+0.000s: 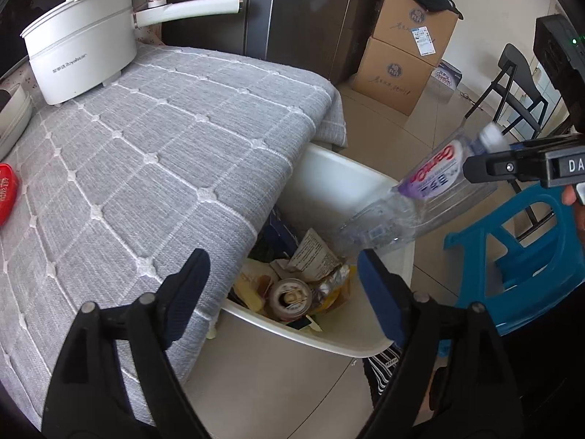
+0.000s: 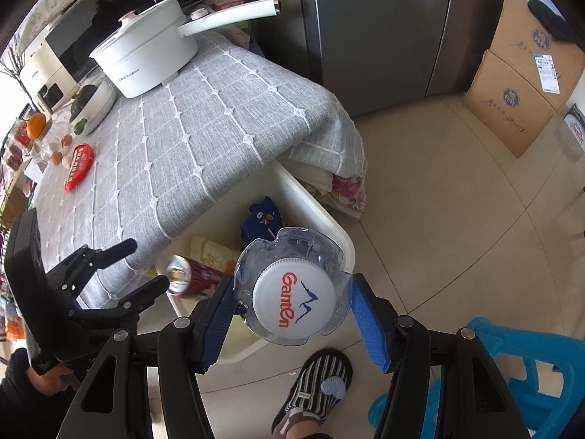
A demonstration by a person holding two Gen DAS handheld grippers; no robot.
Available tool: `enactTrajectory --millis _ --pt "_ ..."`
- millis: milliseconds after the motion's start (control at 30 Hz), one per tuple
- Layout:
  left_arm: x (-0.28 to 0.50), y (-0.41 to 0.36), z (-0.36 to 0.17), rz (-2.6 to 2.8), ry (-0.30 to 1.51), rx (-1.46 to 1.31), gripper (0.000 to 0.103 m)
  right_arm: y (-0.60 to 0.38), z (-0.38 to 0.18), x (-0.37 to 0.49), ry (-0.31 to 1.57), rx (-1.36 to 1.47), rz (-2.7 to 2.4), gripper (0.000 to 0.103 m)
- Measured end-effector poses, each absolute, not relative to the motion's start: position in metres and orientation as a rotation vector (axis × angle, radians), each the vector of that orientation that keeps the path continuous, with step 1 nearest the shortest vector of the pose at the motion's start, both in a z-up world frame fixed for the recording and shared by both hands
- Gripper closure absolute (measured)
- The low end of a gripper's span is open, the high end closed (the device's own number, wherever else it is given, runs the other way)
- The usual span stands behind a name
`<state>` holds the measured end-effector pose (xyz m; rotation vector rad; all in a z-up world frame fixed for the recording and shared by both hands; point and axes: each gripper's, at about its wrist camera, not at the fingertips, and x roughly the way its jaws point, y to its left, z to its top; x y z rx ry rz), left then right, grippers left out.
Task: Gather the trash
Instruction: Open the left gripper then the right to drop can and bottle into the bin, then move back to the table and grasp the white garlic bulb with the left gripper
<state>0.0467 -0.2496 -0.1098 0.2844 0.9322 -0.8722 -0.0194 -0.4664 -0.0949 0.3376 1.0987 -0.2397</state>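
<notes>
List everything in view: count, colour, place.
water bottle: 1, clear, white cap, tilted over trash bin
trash bin: 1, white, on floor
drink can: 1, silver top, in trash bin
tablecloth: 1, grey
electric pot: 1, white, on tablecloth
tin: 1, red, on tablecloth
cardboard boxes: 2, brown, stacked
stool: 1, blue, on floor
slippered foot: 1, striped
left hand-held gripper: open, above trash bin
right hand-held gripper: shut on water bottle

Left tongs [image 1: 281, 292] agape; right tongs [image 2: 292, 314] clamped.
</notes>
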Motion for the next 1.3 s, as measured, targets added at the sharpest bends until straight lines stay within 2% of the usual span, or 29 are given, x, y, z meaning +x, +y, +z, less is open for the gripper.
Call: enactTrajectory --millis 267,667,1000,1300 --pt "0.053 -0.218 -0.091 -0.827 0.916 0.246 0.018 -0.468 -0.076 -0.025 1.028 0.352 -0.244 0.032" --pt "0.072 -0.131 -0.072 -0.65 0.877 0.2 0.007 -0.429 -0.043 -0.001 0.932 0.305 -0.23 0.025" --pt "0.117 -0.026 -0.058 -0.391 0.86 0.152 0.004 -0.344 -0.042 0.077 0.879 0.278 -0.134 0.021" --pt "0.218 0.057 -0.077 -0.22 0.844 0.119 0.004 -0.251 -0.08 0.172 0.944 0.138 -0.037 0.019"
